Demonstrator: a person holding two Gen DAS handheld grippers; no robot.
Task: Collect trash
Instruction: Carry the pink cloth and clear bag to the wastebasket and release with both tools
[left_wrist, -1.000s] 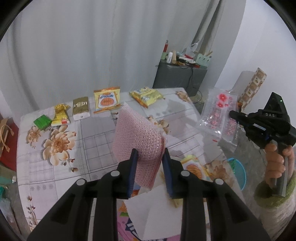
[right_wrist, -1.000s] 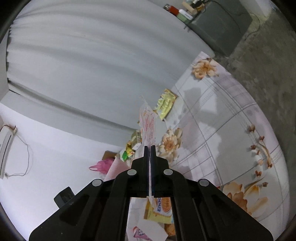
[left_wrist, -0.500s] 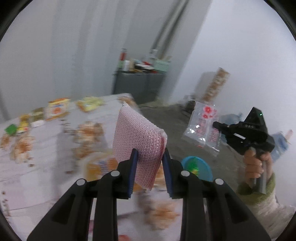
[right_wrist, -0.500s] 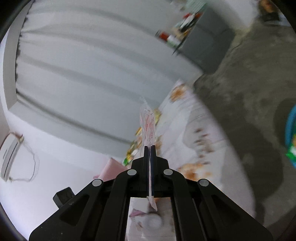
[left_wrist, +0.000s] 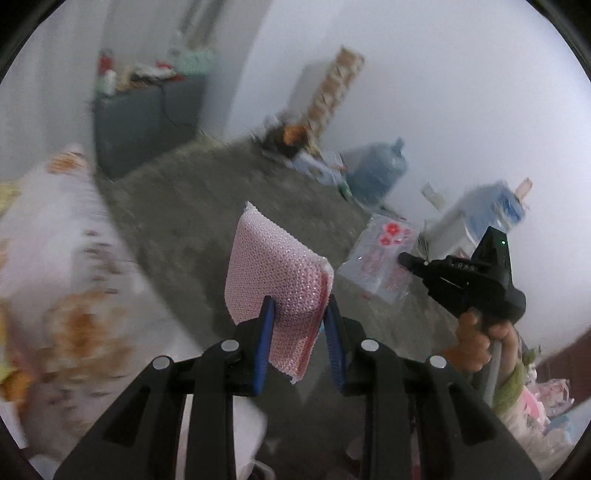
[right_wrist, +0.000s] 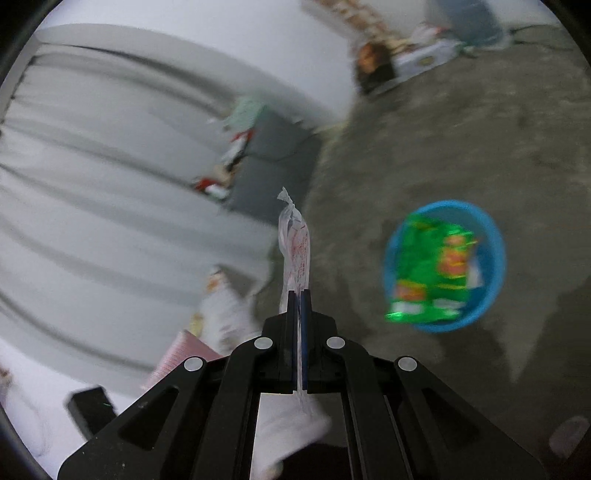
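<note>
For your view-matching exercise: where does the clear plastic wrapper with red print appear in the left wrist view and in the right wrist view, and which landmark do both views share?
Left wrist view: the clear wrapper is right of centre, held by the right gripper.
Right wrist view: it stands edge-on at centre, pinched between the shut fingers.
Shared landmark: the grey cabinet.
</note>
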